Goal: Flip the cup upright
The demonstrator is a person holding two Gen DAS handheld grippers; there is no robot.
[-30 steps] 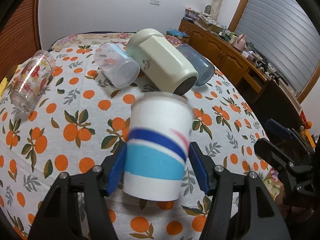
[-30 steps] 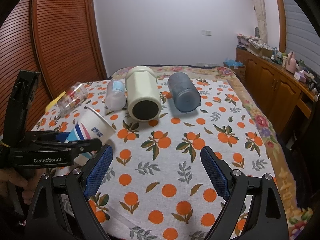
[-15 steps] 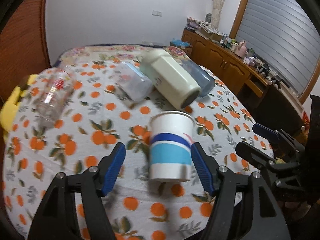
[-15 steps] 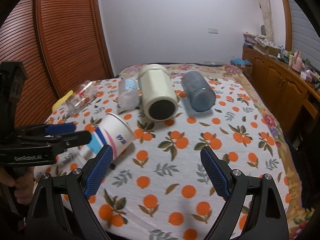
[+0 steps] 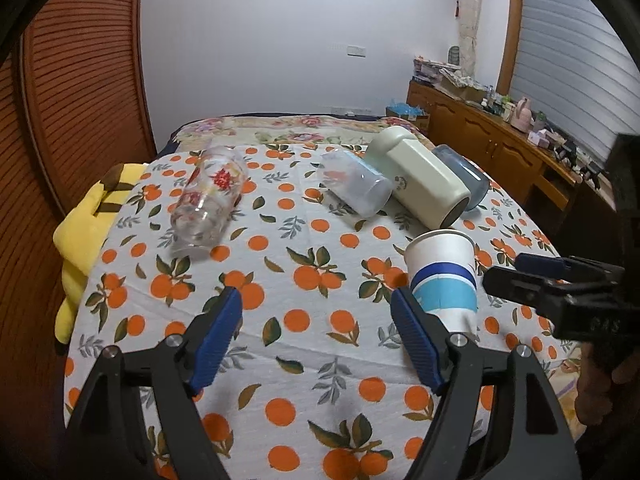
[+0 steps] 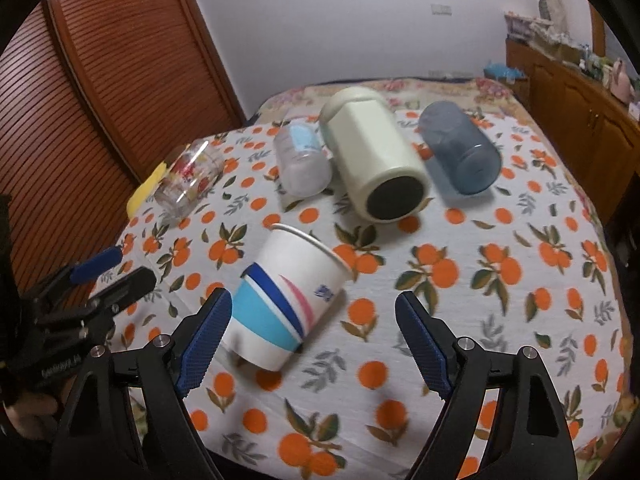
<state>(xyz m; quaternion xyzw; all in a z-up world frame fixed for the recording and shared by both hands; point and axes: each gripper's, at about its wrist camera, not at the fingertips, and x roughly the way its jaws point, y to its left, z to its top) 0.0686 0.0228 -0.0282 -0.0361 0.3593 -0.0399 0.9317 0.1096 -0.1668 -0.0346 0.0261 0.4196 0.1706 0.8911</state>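
**Paper cup upright on the orange-print cloth; four vessels lying down**

Left gripper [image 5: 316,334]: we log it spread wide and empty, blue pads apart, above the tablecloth [image 5: 312,248]. Its right-side pad stands just beside the paper cup [image 5: 442,276], which is outside the gap.

Right gripper [image 6: 312,340]: likewise spread and empty. The cup's base sits just beside its left-side pad.

Paper cup: white, with blue bands and a pink swoosh; mouth up, base on the cloth, near the table's front edge. In the right wrist view it looks tilted, which we judge to be lens distortion, as the left wrist view shows it standing.

Handling, by our judgement: very light, thin-walled, easily crushed or knocked over. Best taken at mid-height across the banded wall with a gentle squeeze, not by the rim.

Also lying on their sides further back:
- printed clear glass [image 5: 208,204], near a yellow plush toy [image 5: 84,232]
- small clear plastic cup [image 5: 356,186]
- cream tumbler [image 5: 420,180]
- blue-grey cup [image 5: 466,176]
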